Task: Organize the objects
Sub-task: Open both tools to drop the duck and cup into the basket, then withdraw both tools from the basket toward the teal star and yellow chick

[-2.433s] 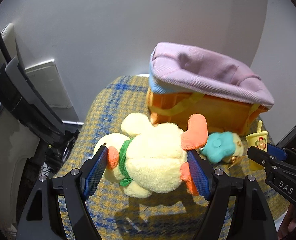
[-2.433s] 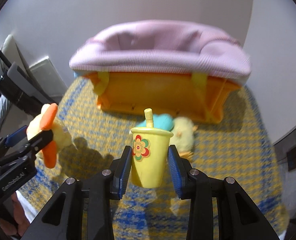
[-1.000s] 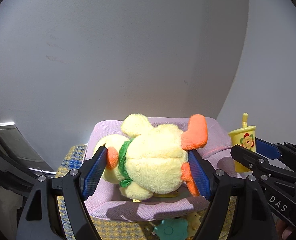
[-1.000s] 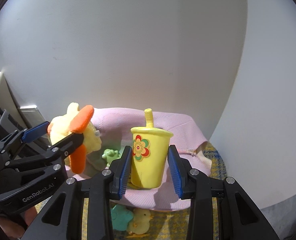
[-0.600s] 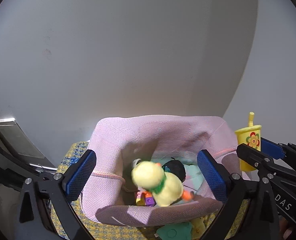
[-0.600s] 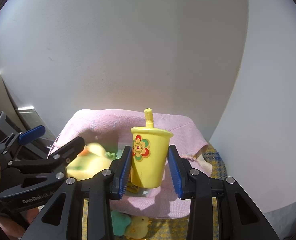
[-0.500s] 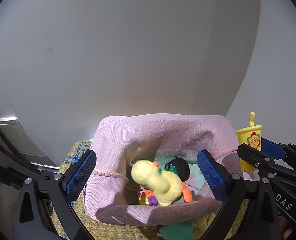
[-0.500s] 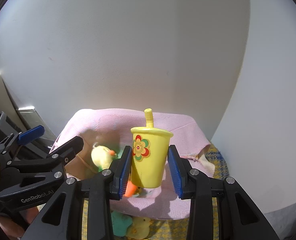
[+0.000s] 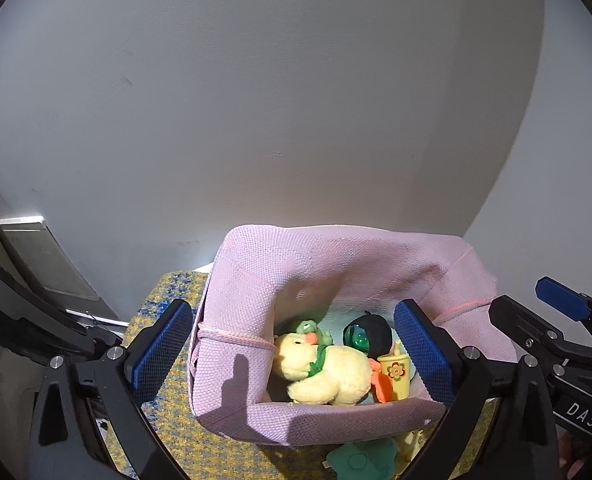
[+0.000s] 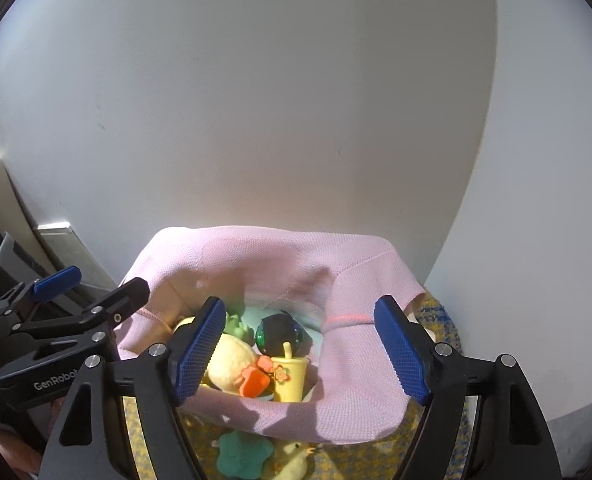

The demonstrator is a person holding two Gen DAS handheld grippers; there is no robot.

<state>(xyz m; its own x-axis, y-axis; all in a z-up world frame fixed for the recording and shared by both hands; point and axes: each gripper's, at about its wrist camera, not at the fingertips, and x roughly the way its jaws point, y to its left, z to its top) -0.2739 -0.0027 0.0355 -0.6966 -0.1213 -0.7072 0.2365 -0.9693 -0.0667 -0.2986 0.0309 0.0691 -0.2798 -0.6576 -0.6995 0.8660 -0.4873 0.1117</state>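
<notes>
A pink fabric basket (image 9: 252, 320) (image 10: 351, 364) stands on a yellow and blue woven mat. Inside lie a yellow plush duck (image 9: 327, 372) (image 10: 232, 364) with a green scarf and orange feet, and a yellow toy cup (image 9: 393, 372) (image 10: 288, 376) with a flower and a straw, upright beside the duck. My left gripper (image 9: 292, 354) is open and empty above the basket. My right gripper (image 10: 299, 354) is open and empty above the basket too.
A black ball with green panels (image 9: 365, 334) (image 10: 278, 334) and a small green frog toy (image 9: 307, 326) also lie in the basket. A teal flower toy (image 10: 242, 454) and a small yellow duck (image 10: 294, 460) lie on the mat (image 9: 168, 412) in front. A grey wall stands close behind.
My right gripper has opened and the yellow cup has dropped into the basket beside the duck. The plush duck has settled on the basket floor. My left gripper stays open.
</notes>
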